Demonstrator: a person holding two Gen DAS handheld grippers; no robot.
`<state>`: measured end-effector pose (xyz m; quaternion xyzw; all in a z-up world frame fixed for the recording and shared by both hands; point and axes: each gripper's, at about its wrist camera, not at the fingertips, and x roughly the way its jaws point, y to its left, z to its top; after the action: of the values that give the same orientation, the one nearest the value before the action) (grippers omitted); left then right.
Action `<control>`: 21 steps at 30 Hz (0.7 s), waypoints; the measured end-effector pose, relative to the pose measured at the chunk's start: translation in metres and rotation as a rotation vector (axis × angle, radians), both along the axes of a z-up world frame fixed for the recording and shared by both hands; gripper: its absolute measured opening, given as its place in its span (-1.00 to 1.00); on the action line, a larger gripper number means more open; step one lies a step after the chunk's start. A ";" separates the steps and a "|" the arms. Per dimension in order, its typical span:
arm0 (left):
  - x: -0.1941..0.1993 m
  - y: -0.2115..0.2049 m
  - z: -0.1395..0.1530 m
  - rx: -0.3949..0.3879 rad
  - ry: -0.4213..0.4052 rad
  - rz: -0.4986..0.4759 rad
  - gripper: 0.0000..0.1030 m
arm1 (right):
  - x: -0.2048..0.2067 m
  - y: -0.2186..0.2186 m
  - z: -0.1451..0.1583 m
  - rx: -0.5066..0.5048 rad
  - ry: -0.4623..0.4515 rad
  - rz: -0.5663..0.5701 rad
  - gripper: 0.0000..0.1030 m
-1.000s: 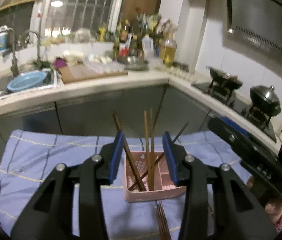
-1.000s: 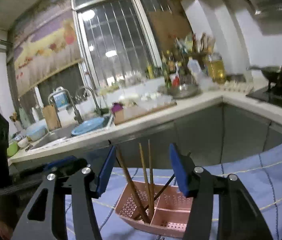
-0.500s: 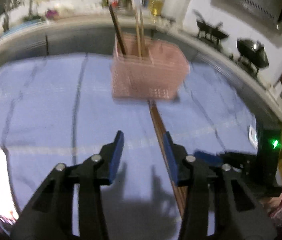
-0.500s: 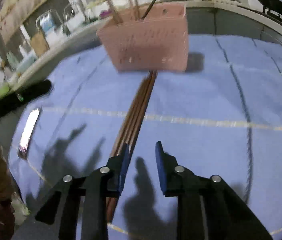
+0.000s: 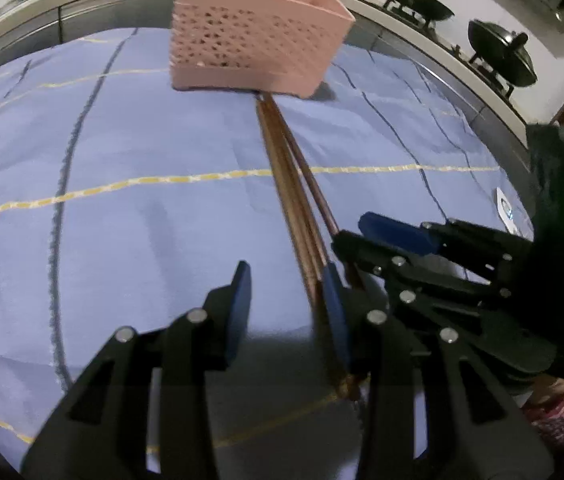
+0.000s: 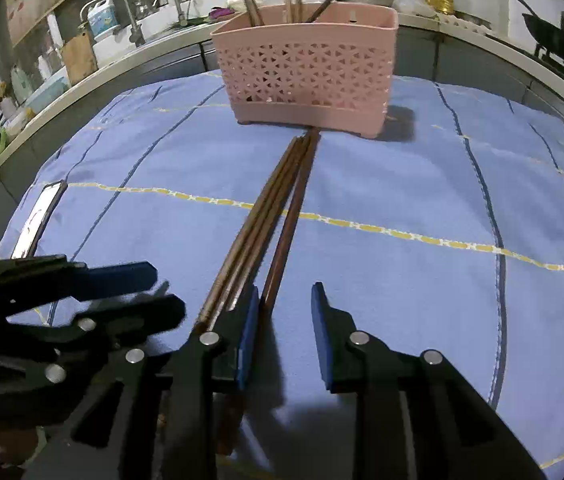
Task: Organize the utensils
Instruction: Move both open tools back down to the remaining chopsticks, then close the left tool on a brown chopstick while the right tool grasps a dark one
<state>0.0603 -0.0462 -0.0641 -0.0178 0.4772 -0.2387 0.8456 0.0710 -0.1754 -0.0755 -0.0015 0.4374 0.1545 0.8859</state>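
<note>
Lying on the blue cloth [image 6: 402, 184] before the pink holder [image 6: 310, 68], the chopsticks [image 6: 277, 208] stayed ungripped; right gripper [image 6: 285, 312] jaws had just narrowed, left gripper [image 5: 286, 300] jaws apart.

The chopsticks [image 6: 277, 216] vanish at their near ends beneath the right claw [image 6: 285, 320]; the basket's [image 5: 249, 48] rim is cropped.

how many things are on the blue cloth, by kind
chopsticks lying flat: 4
pink holder: 1
phone: 1
total: 6
The chopsticks standing in the holder are left out; their number is unclear. Both grippers, left and right, are open.
</note>
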 end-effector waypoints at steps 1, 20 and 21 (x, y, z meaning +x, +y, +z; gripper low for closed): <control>0.000 -0.003 -0.001 0.013 0.000 -0.001 -0.30 | 0.000 -0.005 0.000 0.015 0.001 -0.014 -0.47; 0.002 -0.021 -0.003 0.161 -0.052 0.074 -0.36 | -0.010 -0.025 -0.003 0.063 -0.031 -0.038 -0.47; 0.001 -0.021 -0.003 0.160 -0.052 0.079 -0.36 | -0.011 -0.024 -0.003 0.057 -0.035 -0.037 -0.47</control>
<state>0.0616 -0.0671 -0.0673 0.0373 0.4716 -0.1664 0.8652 0.0603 -0.1996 -0.0790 0.0288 0.4171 0.1505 0.8958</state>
